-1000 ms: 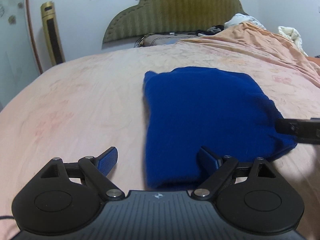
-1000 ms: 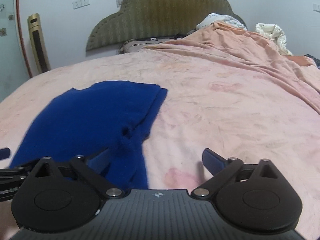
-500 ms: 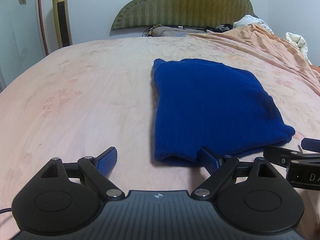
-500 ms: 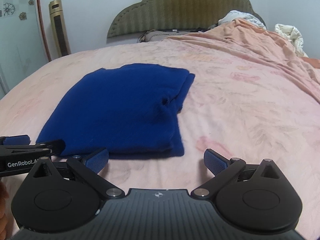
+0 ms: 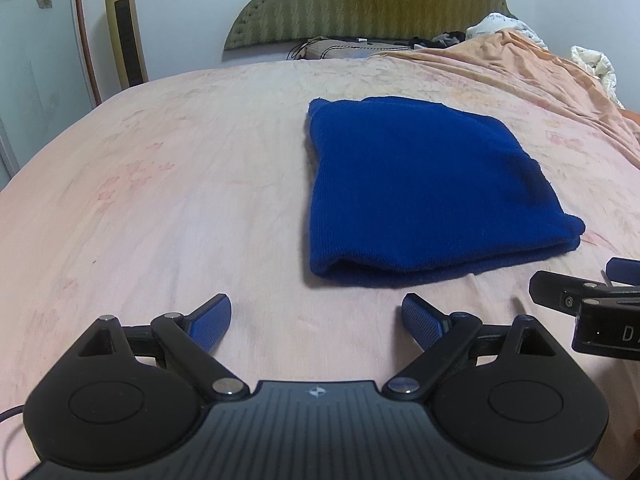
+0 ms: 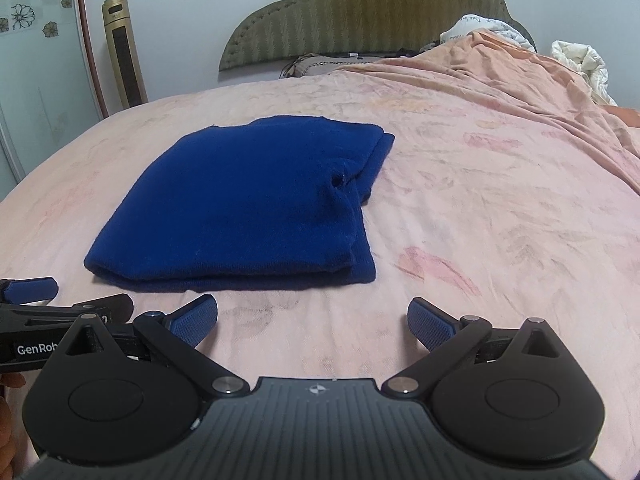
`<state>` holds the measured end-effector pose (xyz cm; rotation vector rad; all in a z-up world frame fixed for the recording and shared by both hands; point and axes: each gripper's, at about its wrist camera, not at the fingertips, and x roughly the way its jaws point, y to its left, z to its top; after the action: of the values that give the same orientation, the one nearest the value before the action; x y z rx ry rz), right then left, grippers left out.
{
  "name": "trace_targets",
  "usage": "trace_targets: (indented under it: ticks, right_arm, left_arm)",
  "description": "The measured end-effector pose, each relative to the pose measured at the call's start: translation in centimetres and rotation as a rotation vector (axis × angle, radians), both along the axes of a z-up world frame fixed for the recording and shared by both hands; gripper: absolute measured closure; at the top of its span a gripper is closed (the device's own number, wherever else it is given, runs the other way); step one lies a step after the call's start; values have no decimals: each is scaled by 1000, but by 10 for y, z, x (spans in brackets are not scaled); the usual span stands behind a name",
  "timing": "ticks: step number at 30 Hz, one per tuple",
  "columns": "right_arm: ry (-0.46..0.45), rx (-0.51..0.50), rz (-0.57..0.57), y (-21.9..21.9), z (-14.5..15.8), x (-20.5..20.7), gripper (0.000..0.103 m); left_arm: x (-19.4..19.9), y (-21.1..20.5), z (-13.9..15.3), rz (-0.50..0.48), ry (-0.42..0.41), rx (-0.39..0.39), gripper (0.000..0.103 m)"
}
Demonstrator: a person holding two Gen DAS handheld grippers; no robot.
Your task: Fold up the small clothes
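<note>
A dark blue knit garment (image 5: 424,188) lies folded into a flat rectangle on the pink bed sheet (image 5: 168,200). It also shows in the right wrist view (image 6: 248,208), with a small bunched fold at its right side. My left gripper (image 5: 316,320) is open and empty, a little in front of the garment's near edge. My right gripper (image 6: 312,320) is open and empty, also just short of the near edge. Each gripper appears at the edge of the other's view.
A green padded headboard (image 5: 368,0) stands at the far end of the bed. An orange quilt (image 6: 520,80) is heaped at the far right with white bedding (image 6: 580,64) behind it. A gold tower fan (image 5: 124,28) stands at the left wall.
Both grippers have pulled back from the garment toward the near side of the bed. The garment now lies apart from both, folded and flat.
</note>
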<state>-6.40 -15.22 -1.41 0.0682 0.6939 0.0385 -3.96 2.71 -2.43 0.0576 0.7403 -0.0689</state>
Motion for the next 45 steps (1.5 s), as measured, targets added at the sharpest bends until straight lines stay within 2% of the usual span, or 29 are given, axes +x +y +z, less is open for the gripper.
trace_targets:
  ticks: [21, 45]
  right_arm:
    - [5, 10, -8, -5, -7, -3, 0]
    - [14, -28, 6, -1, -9, -2, 0]
  left_arm:
    - [5, -3, -5, 12, 26, 7, 0]
    - [4, 2, -4, -6, 22, -14, 0]
